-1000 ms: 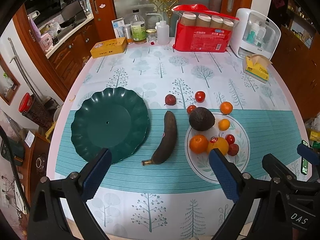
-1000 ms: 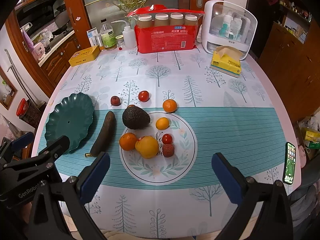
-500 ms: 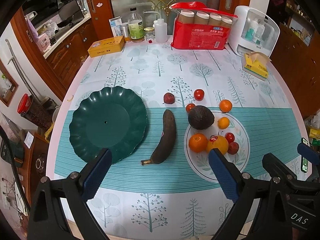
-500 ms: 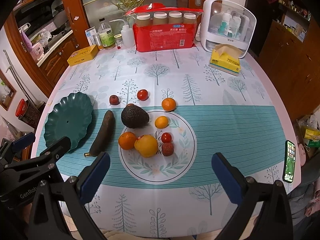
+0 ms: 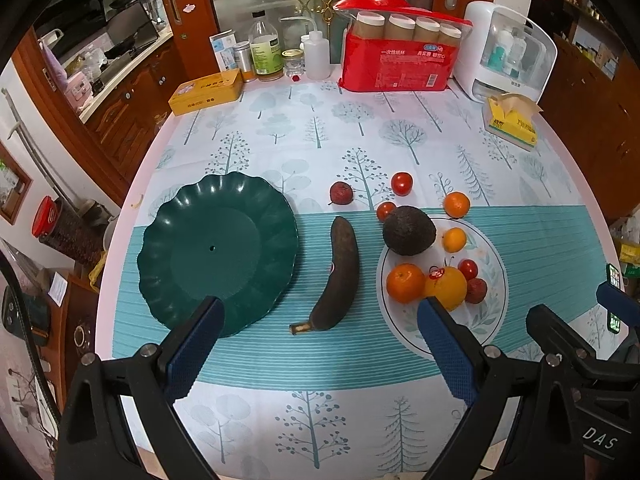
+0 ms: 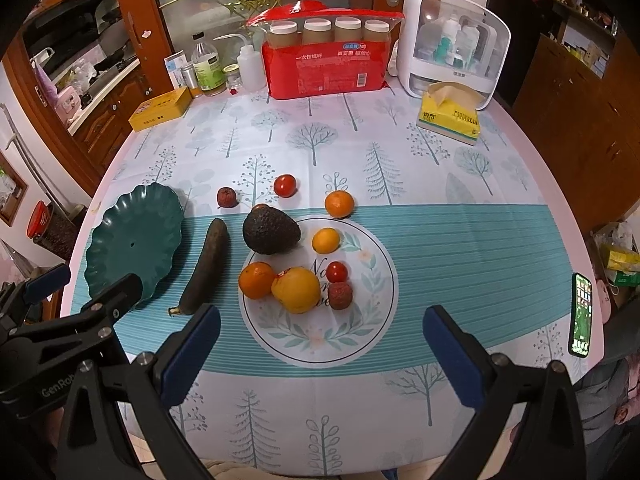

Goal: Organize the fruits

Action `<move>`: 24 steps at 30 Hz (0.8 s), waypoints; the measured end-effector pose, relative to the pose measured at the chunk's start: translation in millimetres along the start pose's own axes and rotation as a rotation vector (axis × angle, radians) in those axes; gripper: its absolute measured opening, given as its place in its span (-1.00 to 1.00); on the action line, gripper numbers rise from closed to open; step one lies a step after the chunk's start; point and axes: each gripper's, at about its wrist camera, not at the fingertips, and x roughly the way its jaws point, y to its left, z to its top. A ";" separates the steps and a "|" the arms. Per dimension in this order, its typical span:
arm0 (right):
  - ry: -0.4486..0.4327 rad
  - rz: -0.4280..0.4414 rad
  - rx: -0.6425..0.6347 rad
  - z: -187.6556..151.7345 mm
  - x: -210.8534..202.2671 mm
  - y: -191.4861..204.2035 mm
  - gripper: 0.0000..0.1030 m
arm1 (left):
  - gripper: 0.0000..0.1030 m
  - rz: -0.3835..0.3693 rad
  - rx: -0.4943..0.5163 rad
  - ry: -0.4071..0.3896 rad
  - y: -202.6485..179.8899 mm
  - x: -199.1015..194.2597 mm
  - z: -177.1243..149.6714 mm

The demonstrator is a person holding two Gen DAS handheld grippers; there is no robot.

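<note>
Since a second ago almost nothing has changed: both views have only come slightly nearer to the worktop (image 5: pixel 280 128), and no fruit has moved. The left tool (image 5: pixel 318 334) and the right tool (image 6: pixel 320 338) are both wide open and hold nothing. The green plate (image 5: pixel 218 256) is bare. The dark banana (image 5: pixel 340 276) lies beside it, the avocado (image 6: pixel 270 232) rests on the rim of the white plate (image 6: pixel 360 332). I judge that sorting has not started yet.
</note>
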 end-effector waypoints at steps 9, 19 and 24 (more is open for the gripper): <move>-0.003 -0.004 0.002 0.8 0.9 6.8 0.99 | 0.86 -0.007 0.010 -0.005 10.5 1.1 3.7; 0.004 -0.012 0.007 3.1 0.1 12.7 0.99 | 0.85 -0.036 0.011 0.000 15.3 3.6 6.4; 0.009 -0.020 0.011 5.3 -1.7 10.4 0.99 | 0.84 -0.036 0.017 -0.001 9.7 5.8 5.5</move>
